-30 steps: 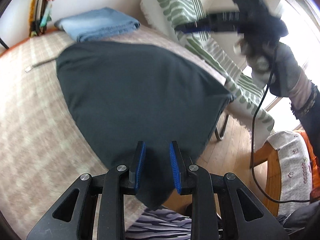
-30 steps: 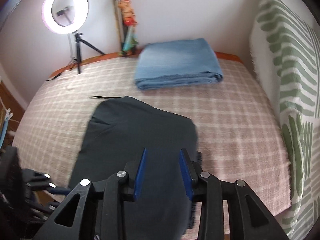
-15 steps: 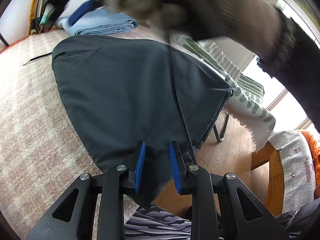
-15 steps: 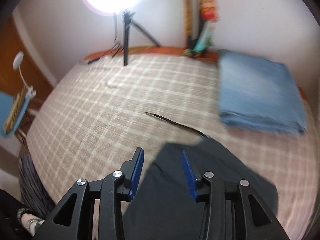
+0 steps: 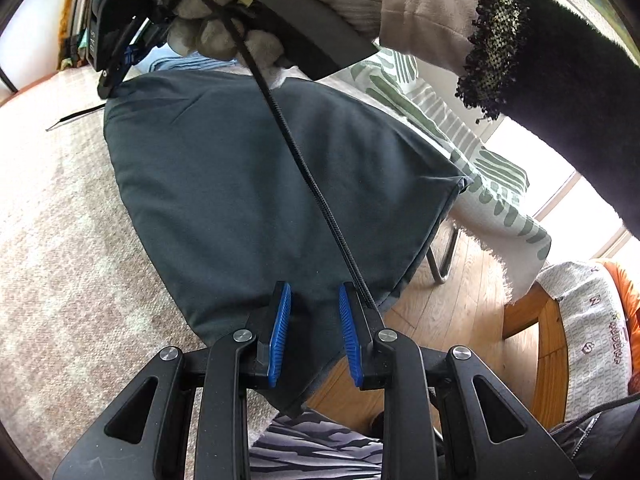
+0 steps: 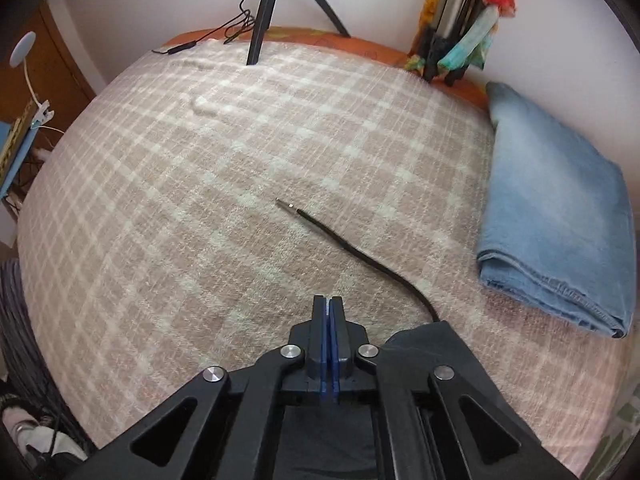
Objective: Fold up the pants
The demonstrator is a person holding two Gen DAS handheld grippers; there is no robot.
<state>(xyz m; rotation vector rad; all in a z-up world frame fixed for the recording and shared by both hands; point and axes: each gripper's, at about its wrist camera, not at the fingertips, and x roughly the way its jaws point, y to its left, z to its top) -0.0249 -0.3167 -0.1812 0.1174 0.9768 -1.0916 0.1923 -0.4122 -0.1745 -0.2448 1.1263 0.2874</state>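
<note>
Two grippers work on the dark pants [image 5: 256, 184], which lie already doubled into a broad panel on the checked bed cover [image 5: 52, 240], with the near end hanging over the bed edge above the wooden floor [image 5: 460, 304]. Nearest to me, the left gripper [image 5: 314, 322] has its blue pads spread apart, with the near hem of the pants between and under them; nothing is pinched there. A black cable [image 5: 304, 168] runs from beside its right finger up to the gloved right hand [image 5: 240, 20], which reaches across over the cloth.

At the far corner of the pants, the right gripper [image 6: 328, 312] has its pads pressed together. No cloth shows between the tips in its own view, where a dark corner of the pants [image 6: 424, 344] lies just beside and under its body, so I judge it clenched, but whether it holds fabric I cannot tell. A loose drawstring [image 6: 352, 246] runs out from that corner over the cover.

My judgement is that at least one fold is done and a further fold is left. The folded blue jeans [image 6: 556, 224] beyond look finished.

Hidden things: the waistband and how many layers are stacked cannot be made out, and the tripod [image 6: 268, 4] by the wall is cut off at the top
</note>
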